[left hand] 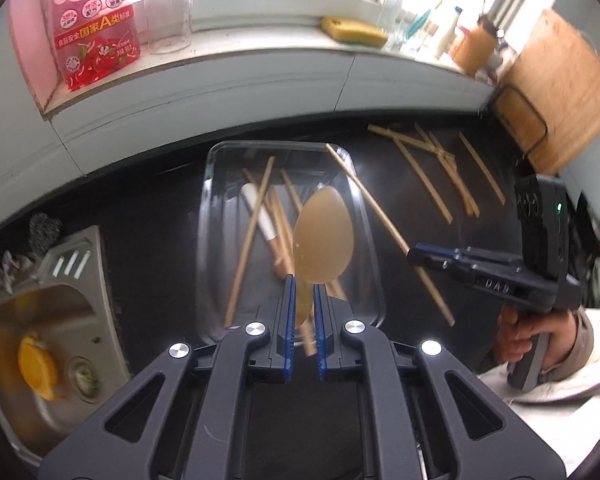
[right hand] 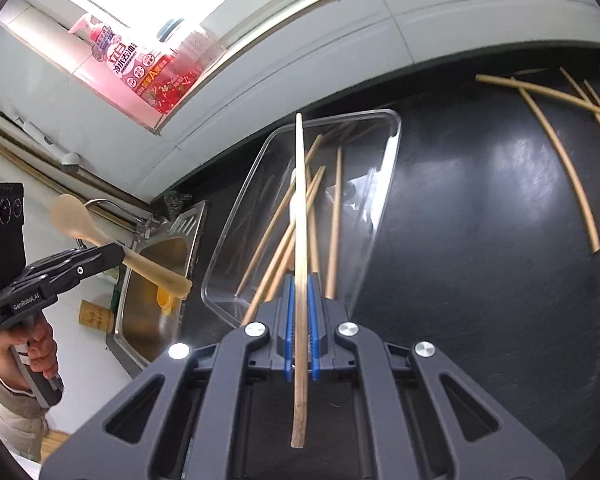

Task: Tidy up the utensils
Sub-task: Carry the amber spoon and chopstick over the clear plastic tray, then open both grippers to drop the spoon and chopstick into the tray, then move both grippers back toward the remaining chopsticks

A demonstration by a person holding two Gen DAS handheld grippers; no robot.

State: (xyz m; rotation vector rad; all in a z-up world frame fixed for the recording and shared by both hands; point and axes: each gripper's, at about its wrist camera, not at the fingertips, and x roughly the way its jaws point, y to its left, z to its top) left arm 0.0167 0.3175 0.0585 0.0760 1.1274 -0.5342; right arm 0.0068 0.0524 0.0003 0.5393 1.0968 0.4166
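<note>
My left gripper (left hand: 303, 286) is shut on a tan spoon (left hand: 324, 236) and holds it above a clear plastic tray (left hand: 216, 160) that holds several chopsticks (left hand: 248, 240) and a white-handled utensil (left hand: 258, 212). My right gripper (right hand: 301, 280) is shut on one wooden chopstick (right hand: 299, 208), held over the near end of the same tray (right hand: 392, 152). The right gripper (left hand: 420, 254) shows in the left wrist view with its chopstick (left hand: 372, 204) slanting over the tray's right rim. The left gripper (right hand: 112, 254) and spoon (right hand: 70, 212) show at the left of the right wrist view.
Several loose chopsticks (left hand: 432, 172) lie on the black counter right of the tray; they also show in the right wrist view (right hand: 560, 156). A steel sink (left hand: 40, 312) lies left. A pink detergent bottle (left hand: 96, 28), glass jar (left hand: 170, 16) and yellow sponge (left hand: 354, 32) stand on the ledge. A wooden board (left hand: 560, 92) leans at the right.
</note>
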